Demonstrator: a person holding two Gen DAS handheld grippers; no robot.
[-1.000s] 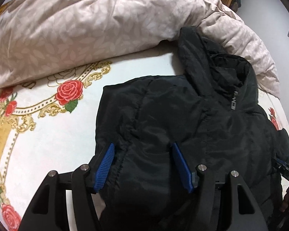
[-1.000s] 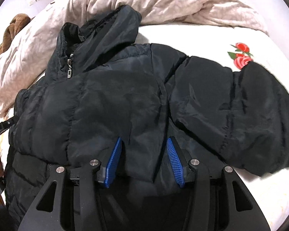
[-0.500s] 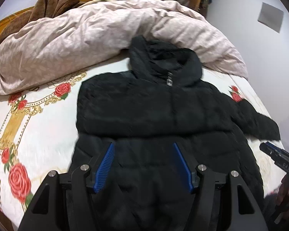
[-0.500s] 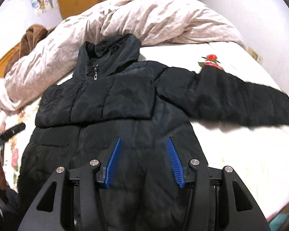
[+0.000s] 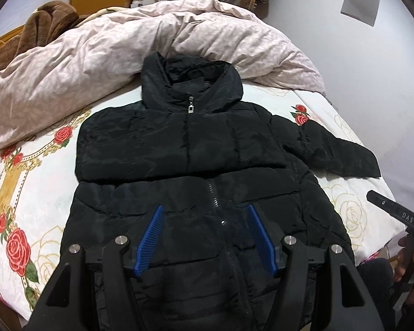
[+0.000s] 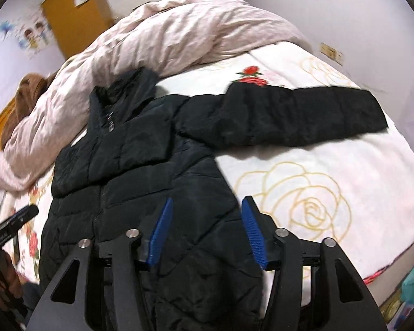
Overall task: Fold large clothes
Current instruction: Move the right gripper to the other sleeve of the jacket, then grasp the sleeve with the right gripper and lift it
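Observation:
A black hooded puffer jacket (image 5: pixel 196 165) lies front up and zipped on the bed, hood toward the duvet. One sleeve is folded across its chest (image 5: pixel 162 143). The other sleeve (image 6: pixel 303 115) stretches flat out to the right. My left gripper (image 5: pixel 205 207) hovers open above the jacket's lower front, and the blue pads touch nothing. My right gripper (image 6: pixel 207 200) hangs over the jacket's right lower edge (image 6: pixel 196 220), its jaws opening with no cloth pinched between them. Each gripper shows at the edge of the other's view, held in a hand: right gripper (image 5: pixel 386 209), left gripper (image 6: pixel 13 220).
A crumpled pink duvet (image 5: pixel 102 55) is heaped along the head of the bed, with a brown blanket (image 5: pixel 44 24) behind it. The rose-print sheet (image 6: pixel 317 193) lies bare right of the jacket. The bed's edge (image 6: pixel 386 270) drops off at the lower right. An orange wardrobe (image 6: pixel 77 13) stands behind.
Both grippers have drawn back and up from the jacket, so the whole garment now shows. The right view has swung toward the outstretched sleeve, and its jaws stand a little wider.

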